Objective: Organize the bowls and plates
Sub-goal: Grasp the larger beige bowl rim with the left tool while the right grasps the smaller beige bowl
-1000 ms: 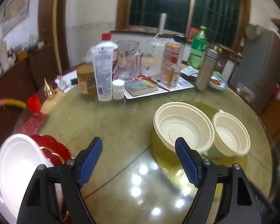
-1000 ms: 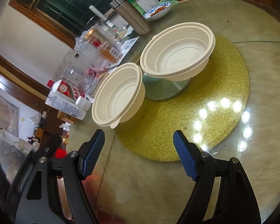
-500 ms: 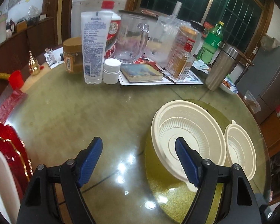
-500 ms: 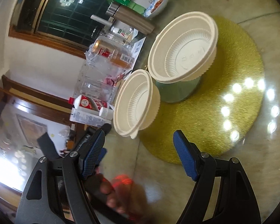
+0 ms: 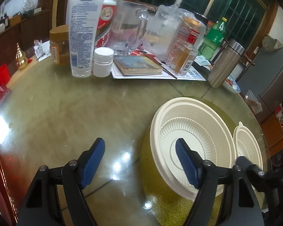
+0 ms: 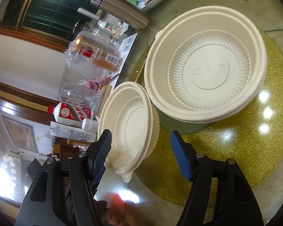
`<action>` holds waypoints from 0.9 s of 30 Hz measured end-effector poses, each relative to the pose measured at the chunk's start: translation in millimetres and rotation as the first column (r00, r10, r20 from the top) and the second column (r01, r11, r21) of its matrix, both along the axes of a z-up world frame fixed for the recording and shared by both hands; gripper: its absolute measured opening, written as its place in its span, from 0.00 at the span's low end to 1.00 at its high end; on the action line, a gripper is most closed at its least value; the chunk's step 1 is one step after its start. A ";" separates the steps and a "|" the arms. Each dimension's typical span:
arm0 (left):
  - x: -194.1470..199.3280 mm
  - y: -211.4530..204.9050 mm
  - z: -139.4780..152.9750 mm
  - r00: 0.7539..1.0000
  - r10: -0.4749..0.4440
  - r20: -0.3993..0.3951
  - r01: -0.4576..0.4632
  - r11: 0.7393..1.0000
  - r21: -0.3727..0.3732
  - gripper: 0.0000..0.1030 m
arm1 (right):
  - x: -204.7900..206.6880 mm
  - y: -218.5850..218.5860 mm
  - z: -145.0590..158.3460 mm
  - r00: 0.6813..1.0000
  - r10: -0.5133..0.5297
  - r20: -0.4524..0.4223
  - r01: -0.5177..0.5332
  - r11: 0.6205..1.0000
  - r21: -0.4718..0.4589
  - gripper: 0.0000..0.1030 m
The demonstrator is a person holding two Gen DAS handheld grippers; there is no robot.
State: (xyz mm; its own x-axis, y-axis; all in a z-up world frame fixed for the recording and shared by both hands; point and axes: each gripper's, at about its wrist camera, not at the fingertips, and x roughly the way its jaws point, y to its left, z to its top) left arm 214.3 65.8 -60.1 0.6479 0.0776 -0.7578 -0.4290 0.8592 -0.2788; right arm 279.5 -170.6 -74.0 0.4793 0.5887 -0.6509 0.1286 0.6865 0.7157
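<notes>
We see the left hand-held gripper (image 5: 140,157) angled down over the worktop (image 5: 69,116), jaws closing, its right pad over the large bowl (image 5: 192,141), gripping nothing. The right hand-held gripper (image 6: 140,150) tilts down, jaws closing around the small bowl (image 6: 130,124), not yet pressing. Tube (image 5: 83,33) print is too small to read.

Two close, downward wrist views, shared bowls (image 5: 190,137)

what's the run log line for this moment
left gripper: closing, astride near rim of large bowl | right gripper: closing, small bowl between fingers, no contact seen | both bowls on gold mat
</notes>
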 end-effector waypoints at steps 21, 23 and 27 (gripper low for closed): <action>1.7 -19.4 -1.5 0.993 -0.110 -0.030 0.113 0.988 0.107 0.13 | 0.3 10.7 -5.6 0.998 0.060 -0.007 -0.060 0.992 -0.109 0.08; 0.6 -18.8 -0.8 0.994 -0.108 -0.029 0.110 0.988 0.111 0.13 | -0.5 11.6 -4.9 0.998 0.063 -0.004 -0.063 0.991 -0.116 0.08; -1.7 -19.4 0.8 0.994 -0.108 -0.025 0.110 0.987 0.117 0.13 | -1.3 12.6 -3.6 0.998 0.068 0.000 -0.067 0.990 -0.125 0.08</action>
State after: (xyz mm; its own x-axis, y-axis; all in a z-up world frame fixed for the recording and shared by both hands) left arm 212.6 46.4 -59.3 0.6434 0.0969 -0.7594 -0.3348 0.9277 -0.1653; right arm 278.2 -158.1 -77.6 0.4443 0.5343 -0.7191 0.0762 0.7772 0.6246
